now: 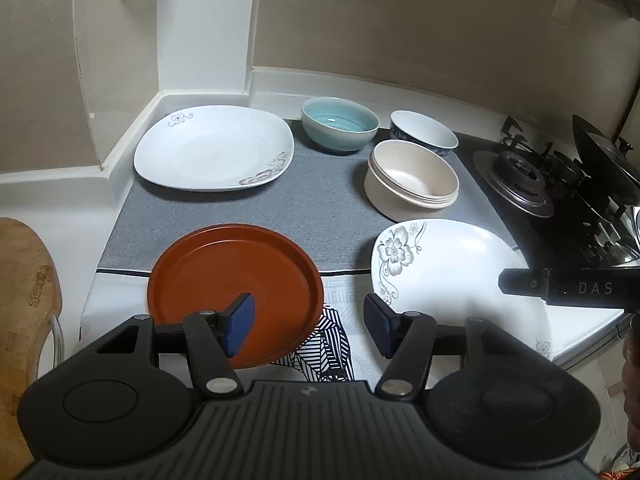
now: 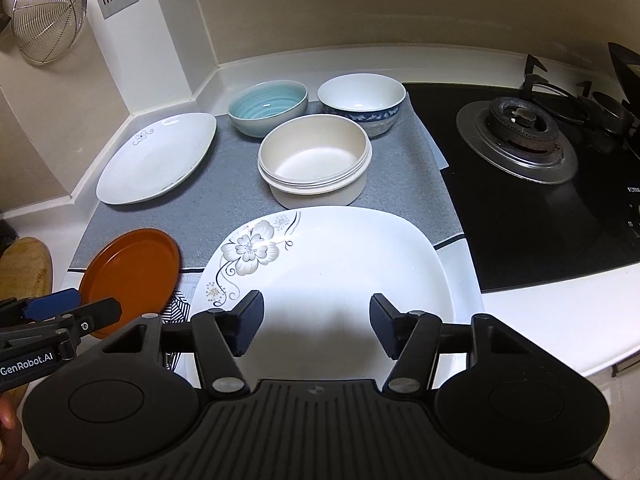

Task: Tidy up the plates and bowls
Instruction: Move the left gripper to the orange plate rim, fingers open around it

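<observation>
An orange round plate [image 1: 232, 276] lies at the front left of the grey mat [image 1: 320, 208]. My left gripper [image 1: 310, 320] hovers open over its right rim, one pad above the plate and the other beyond it. A white plate with a flower print [image 2: 332, 256] lies at the front right, and my right gripper [image 2: 316, 320] stands open above its near part. Behind are stacked cream bowls [image 2: 316, 160], a teal bowl [image 2: 268, 108], a blue-patterned white bowl [image 2: 362, 100] and a large white square plate [image 2: 156, 160].
A black gas hob [image 2: 520, 140] with a burner fills the right side, and a dark pan [image 1: 600, 152] sits on it. A wooden board [image 1: 24, 300] leans at the far left. A wire strainer [image 2: 48, 16] hangs on the wall. The counter edge runs close in front.
</observation>
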### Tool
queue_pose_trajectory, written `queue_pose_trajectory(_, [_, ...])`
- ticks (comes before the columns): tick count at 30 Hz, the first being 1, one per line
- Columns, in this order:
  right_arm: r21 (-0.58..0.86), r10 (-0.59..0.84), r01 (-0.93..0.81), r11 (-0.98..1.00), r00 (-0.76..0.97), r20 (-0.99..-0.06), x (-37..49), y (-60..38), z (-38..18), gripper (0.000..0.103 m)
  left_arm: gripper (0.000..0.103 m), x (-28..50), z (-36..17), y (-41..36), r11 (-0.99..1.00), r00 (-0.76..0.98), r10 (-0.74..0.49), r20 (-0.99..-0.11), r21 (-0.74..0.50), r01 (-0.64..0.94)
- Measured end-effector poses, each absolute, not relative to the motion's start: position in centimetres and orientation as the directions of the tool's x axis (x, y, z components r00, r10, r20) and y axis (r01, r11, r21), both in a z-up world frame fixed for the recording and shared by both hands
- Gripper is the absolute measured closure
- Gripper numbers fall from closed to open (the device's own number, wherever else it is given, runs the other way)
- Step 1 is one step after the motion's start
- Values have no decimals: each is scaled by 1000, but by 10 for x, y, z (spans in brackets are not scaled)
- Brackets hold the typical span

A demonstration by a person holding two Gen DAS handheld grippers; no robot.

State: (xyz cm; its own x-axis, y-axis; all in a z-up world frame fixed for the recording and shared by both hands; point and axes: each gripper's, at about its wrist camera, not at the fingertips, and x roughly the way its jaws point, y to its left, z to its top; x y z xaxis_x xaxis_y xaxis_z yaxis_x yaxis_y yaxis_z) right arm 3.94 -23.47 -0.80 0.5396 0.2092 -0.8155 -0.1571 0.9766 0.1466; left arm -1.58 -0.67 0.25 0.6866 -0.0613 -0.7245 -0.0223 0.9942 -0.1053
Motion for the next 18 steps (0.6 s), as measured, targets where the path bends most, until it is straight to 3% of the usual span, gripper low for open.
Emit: queue_pose_trajectory(18, [143,228,-200,969,518,-825,47,-219,-12,40,39,-13,1,3,992,682,-45,-730,-113,-55])
